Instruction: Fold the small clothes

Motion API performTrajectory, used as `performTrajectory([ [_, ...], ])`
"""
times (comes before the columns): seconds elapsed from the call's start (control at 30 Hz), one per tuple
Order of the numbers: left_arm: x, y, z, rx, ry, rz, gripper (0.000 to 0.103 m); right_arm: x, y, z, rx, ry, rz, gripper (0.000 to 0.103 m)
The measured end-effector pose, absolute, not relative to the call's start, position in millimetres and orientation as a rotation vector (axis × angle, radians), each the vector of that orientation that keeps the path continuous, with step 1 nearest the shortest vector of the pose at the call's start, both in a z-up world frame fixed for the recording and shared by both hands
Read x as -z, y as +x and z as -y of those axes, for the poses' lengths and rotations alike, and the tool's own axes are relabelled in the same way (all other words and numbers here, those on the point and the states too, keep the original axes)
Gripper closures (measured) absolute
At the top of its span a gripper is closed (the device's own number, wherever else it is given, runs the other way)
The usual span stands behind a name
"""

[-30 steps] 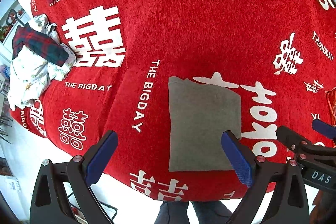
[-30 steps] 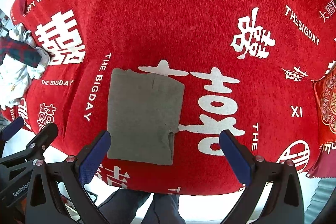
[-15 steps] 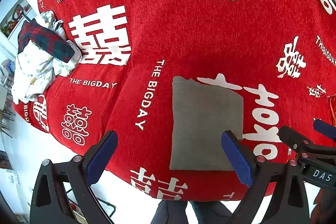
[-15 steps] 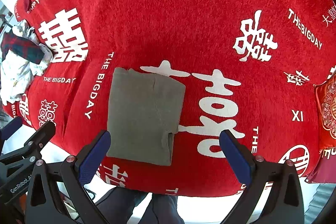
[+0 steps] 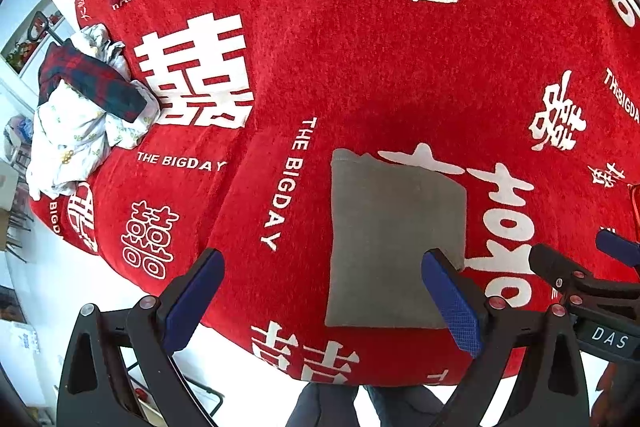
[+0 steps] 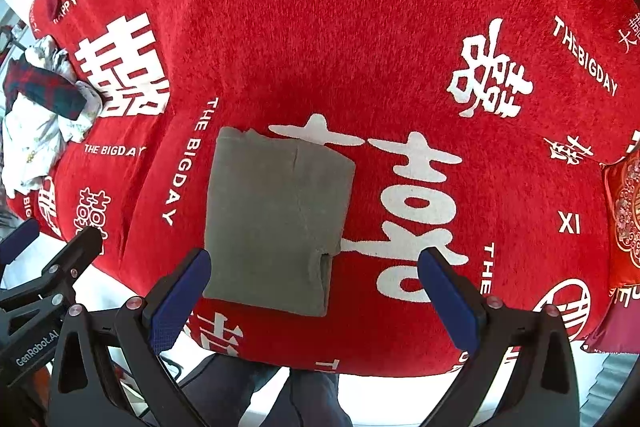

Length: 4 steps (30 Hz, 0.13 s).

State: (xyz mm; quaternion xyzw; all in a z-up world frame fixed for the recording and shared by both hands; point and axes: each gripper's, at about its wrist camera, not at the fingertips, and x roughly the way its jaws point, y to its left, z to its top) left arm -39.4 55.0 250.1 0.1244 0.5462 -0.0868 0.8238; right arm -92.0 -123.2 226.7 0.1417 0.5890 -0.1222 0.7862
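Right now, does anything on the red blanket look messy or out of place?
The grey folded garment lies flat and fairly square, though one layer leaves a small notch at its near right edge. The only untidy thing is the heap of clothes at the blanket's far left edge, crumpled and unfolded. Both tongs hang open, holding nothing.

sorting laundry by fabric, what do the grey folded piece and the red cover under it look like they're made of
Grey piece: looks like a soft matte knit, maybe cotton jersey; it has stitched seams, a dull surface and limp edges.
Red cover: looks like a fuzzy plush or chenille-type textile; its pile is nubbly, with white lettering that seems woven or printed in.
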Motion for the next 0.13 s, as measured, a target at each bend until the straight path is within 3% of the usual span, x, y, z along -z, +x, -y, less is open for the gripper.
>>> performTrajectory([
  [0.13, -251.5, -40.7, -55.9, 0.195, 0.262, -1.140, 0.004, -222.0, -89.6, 122.2, 0.264, 0.302, -1.275, 0.000],
])
